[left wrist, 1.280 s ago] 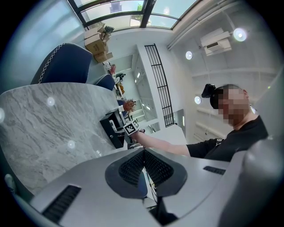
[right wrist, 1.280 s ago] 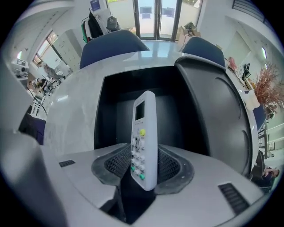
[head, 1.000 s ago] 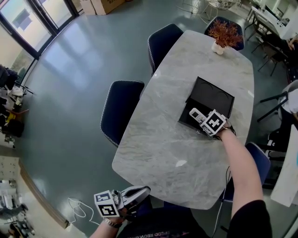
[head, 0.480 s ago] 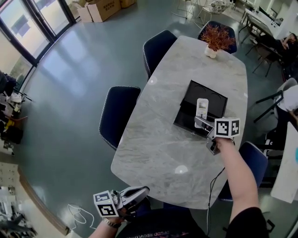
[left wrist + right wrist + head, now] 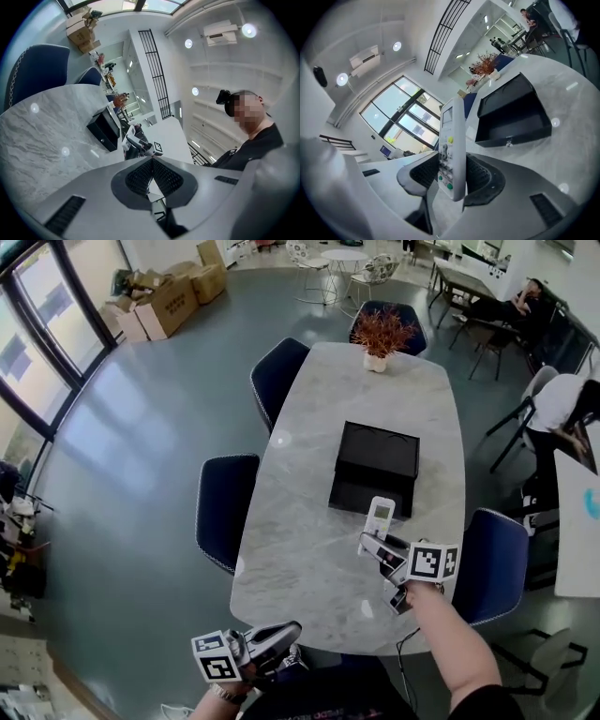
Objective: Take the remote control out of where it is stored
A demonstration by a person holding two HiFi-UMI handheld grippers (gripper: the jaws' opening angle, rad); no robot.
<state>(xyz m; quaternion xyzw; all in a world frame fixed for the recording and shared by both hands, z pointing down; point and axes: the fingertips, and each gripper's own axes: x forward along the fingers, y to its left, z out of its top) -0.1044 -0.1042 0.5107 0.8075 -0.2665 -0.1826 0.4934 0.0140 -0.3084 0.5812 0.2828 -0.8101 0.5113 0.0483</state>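
The white remote control [image 5: 452,150] stands on edge between the pads of my right gripper [image 5: 450,176], which is shut on its lower half. In the head view the remote [image 5: 380,514] is held above the marble table [image 5: 309,549], nearer me than the black box [image 5: 377,468], whose drawer is slid open. My left gripper [image 5: 274,637] hangs low by the table's near edge, off the tabletop. Its pads [image 5: 140,176] meet with nothing between them. The left gripper view shows the box [image 5: 104,130] and the right gripper with the remote [image 5: 131,140] beyond it.
A potted dried plant [image 5: 380,337] stands at the far end of the table. Dark blue chairs [image 5: 221,510] line the left side, and another chair [image 5: 492,563] is at the right. People sit at desks at the far right [image 5: 562,409]. Cardboard boxes [image 5: 159,301] lie on the floor.
My right gripper has lifted the remote out of the black box and drawn it back toward me, rolling it upright. The left gripper has stayed almost where it was.
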